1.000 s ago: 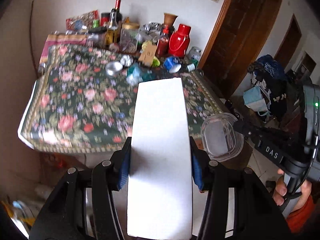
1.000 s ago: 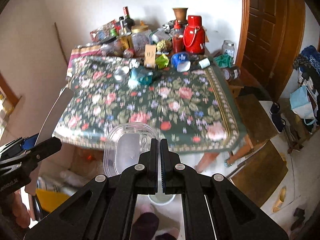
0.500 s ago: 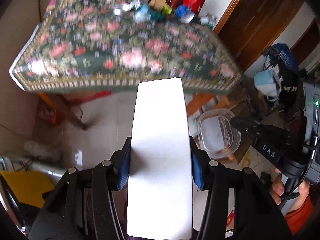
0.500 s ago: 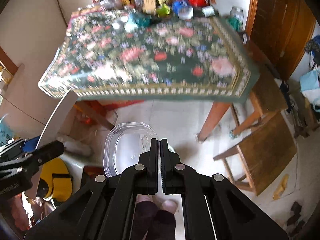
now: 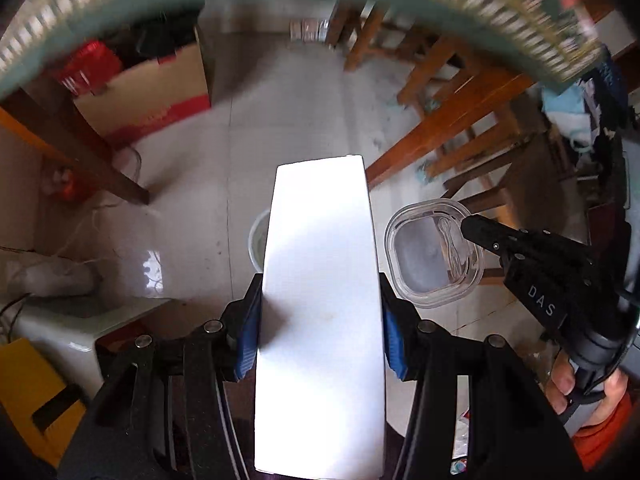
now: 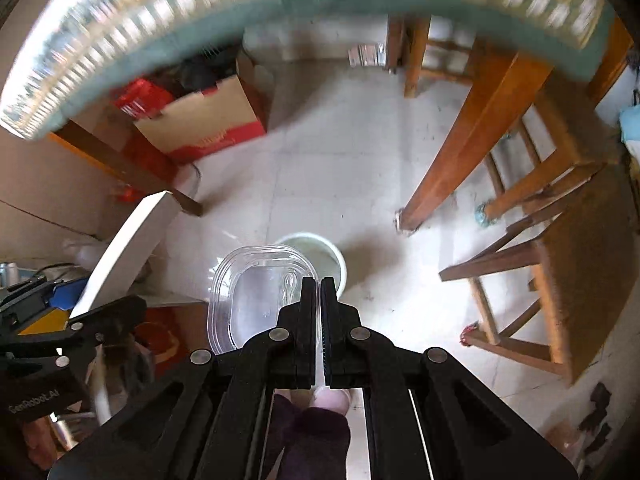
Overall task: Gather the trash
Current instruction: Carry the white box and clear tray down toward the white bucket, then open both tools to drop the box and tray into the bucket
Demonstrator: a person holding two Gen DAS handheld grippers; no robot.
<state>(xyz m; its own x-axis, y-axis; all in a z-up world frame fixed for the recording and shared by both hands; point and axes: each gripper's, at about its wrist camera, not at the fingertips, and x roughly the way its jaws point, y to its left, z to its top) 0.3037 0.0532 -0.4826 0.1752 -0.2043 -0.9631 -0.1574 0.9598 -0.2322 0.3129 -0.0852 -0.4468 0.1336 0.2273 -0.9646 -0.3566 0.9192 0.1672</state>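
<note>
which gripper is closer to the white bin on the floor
Right. The right gripper holds the clear lid overlapping the white bin; the left gripper sits off to its side.

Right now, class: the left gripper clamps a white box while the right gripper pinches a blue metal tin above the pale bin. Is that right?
Not quite. The right gripper pinches a clear plastic container, not a blue metal tin; the right wrist view shows it above the pale bin. The left gripper does clamp the white box.

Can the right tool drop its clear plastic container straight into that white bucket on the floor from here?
Probably yes: the right tool holds the clear container just above the white bucket, with nothing between them.
</note>
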